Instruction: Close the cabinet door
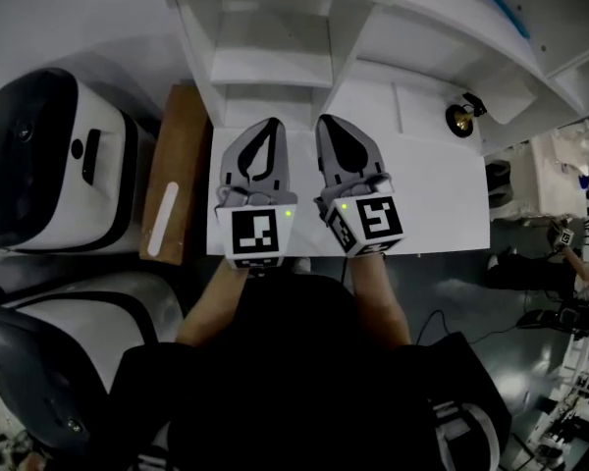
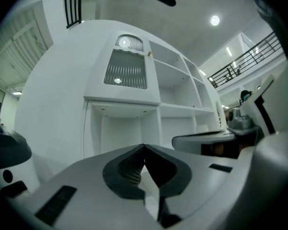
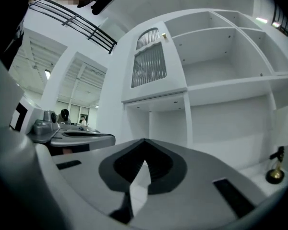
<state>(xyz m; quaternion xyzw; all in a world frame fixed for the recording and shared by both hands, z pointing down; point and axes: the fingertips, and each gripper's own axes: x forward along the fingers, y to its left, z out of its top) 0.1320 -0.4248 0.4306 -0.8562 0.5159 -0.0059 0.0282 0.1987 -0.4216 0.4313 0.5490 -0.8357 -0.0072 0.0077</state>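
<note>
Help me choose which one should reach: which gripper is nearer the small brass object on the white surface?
Right. In the head view the right gripper lies just left of the brass object. The left gripper lies farther left, on the right gripper's other side.

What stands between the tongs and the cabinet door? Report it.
Nothing visible. The left tongs and right tongs are shut and empty, low over the counter. The cabinet door is above them across open air. The brass ornament stands off to the right.
</note>
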